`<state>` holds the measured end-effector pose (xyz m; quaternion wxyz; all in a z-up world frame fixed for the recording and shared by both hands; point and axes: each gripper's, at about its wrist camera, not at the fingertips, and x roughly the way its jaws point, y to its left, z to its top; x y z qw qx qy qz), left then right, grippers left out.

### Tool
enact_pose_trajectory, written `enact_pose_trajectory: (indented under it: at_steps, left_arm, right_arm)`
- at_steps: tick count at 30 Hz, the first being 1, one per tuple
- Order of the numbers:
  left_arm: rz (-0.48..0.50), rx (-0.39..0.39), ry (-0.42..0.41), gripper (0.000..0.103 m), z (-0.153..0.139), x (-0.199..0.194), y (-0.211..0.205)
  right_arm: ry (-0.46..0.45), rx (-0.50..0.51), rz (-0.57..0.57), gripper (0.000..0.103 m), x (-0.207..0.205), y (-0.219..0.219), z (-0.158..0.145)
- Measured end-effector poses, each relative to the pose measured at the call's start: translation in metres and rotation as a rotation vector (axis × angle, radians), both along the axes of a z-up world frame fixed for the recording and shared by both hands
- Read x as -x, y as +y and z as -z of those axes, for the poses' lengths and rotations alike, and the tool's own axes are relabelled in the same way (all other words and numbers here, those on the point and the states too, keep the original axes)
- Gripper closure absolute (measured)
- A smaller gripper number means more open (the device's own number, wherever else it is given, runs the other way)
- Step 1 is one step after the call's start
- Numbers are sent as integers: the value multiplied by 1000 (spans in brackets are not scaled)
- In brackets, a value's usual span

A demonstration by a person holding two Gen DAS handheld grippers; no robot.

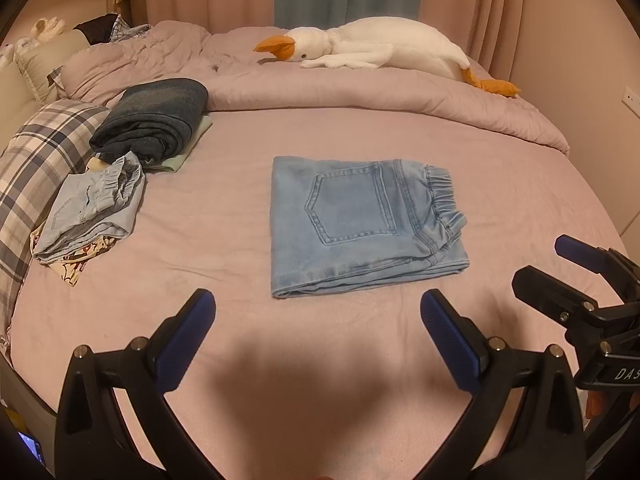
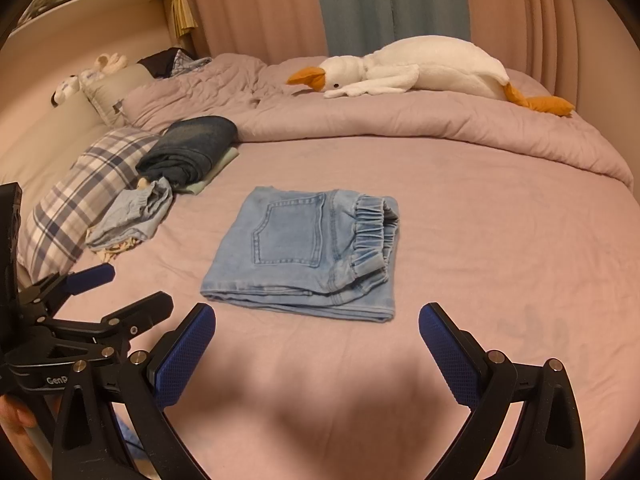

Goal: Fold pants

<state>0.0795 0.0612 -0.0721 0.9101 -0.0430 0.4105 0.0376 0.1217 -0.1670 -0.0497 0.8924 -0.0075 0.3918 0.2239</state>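
Light blue jeans [image 1: 360, 224] lie folded into a compact rectangle on the pink sheet, back pocket up, elastic waistband to the right; the same jeans [image 2: 308, 252] show in the right wrist view. My left gripper [image 1: 318, 308] hovers open just in front of the fold's near edge, nothing between its blue pads. My right gripper [image 2: 316, 320] is also open, empty and short of the jeans. In the left wrist view the right gripper [image 1: 540, 264] appears at the right edge, and in the right wrist view the left gripper [image 2: 128, 284] appears at the left edge.
A pile of folded clothes [image 1: 152, 124] and crumpled light denim [image 1: 96, 208] sits at the left beside a plaid pillow [image 1: 36, 164]. A white goose plush [image 1: 380, 48] lies on the rumpled duvet [image 1: 360, 92] at the back. Curtains hang behind the bed.
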Motion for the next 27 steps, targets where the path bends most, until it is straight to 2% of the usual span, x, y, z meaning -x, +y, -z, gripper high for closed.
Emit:
enact_pose_trajectory:
  at_steps: [27]
  left_arm:
    - [-10, 7, 1, 0, 4, 3, 0]
  right_arm:
    - [-1, 1, -11, 2, 2, 7, 2]
